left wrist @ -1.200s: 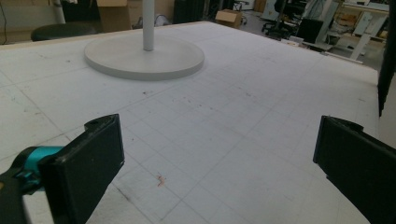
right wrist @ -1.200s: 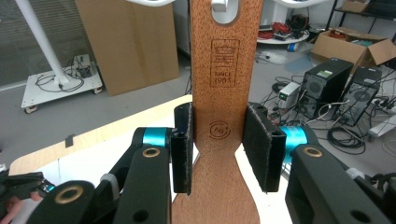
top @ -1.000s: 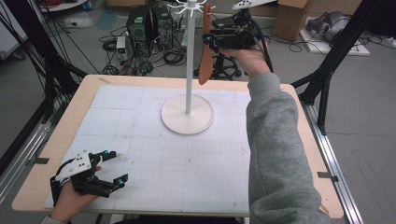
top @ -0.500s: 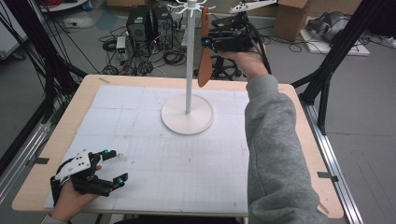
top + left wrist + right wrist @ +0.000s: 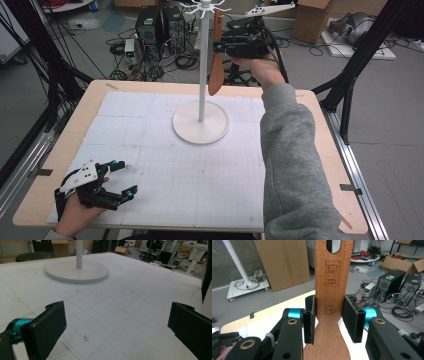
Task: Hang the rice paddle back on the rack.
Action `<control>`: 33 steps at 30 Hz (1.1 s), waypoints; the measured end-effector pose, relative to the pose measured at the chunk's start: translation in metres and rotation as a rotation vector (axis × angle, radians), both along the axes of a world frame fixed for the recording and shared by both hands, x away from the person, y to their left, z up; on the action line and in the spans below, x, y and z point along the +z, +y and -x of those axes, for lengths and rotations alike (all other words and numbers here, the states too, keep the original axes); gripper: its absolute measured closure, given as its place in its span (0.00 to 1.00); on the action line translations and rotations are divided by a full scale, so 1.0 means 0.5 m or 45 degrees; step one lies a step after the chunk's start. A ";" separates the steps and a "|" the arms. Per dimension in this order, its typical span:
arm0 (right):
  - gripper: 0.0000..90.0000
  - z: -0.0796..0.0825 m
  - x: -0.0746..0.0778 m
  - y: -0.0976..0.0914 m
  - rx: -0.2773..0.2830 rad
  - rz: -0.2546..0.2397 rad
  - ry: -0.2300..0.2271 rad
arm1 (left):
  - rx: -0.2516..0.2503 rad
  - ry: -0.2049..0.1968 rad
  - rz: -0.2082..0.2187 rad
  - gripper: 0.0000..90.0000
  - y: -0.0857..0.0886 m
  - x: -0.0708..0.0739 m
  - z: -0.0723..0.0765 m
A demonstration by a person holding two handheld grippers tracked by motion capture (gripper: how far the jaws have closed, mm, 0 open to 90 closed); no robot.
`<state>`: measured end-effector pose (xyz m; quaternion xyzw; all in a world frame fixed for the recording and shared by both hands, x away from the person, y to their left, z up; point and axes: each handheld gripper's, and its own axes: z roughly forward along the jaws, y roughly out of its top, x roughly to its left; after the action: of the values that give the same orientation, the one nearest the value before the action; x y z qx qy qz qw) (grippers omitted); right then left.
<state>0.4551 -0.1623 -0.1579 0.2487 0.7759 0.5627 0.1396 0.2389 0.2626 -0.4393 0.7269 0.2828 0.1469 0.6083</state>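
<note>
R tool [image 5: 218, 47] raised, jaws clamped; L tool [image 5: 121, 177] low, jaws wide.

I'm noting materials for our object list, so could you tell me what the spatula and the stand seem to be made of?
The spatula looks like reddish-brown wood with a matte finish: fine grain and a burned-in stamp show. The stand looks like white painted metal or plastic, smooth and even; which one, the look leaves open.

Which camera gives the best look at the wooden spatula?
The right gripper view: the wooden spatula fills its centre, stamp readable, clamped by the right gripper. The high view shows it small, hanging beside the stand's pole.
</note>
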 end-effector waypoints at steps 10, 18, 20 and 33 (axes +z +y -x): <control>0.35 0.010 -0.048 -0.011 -0.015 -0.049 -0.001 | 0.002 -0.001 -0.002 0.03 -0.001 -0.001 -0.002; 0.10 0.040 -0.093 -0.015 0.013 -0.076 -0.039 | 0.021 0.000 0.022 0.03 0.000 0.001 -0.007; 0.00 0.052 -0.100 -0.017 -0.003 -0.081 -0.061 | 0.032 0.000 0.039 0.03 0.002 0.002 -0.009; 0.00 0.116 -0.161 -0.061 -0.021 -0.031 -0.046 | 0.054 -0.009 0.160 0.03 -0.005 0.015 -0.027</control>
<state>0.3972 -0.1927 -0.2383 0.2464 0.7644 0.5752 0.1552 0.2524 0.2603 -0.4317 0.6806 0.3046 0.1443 0.6506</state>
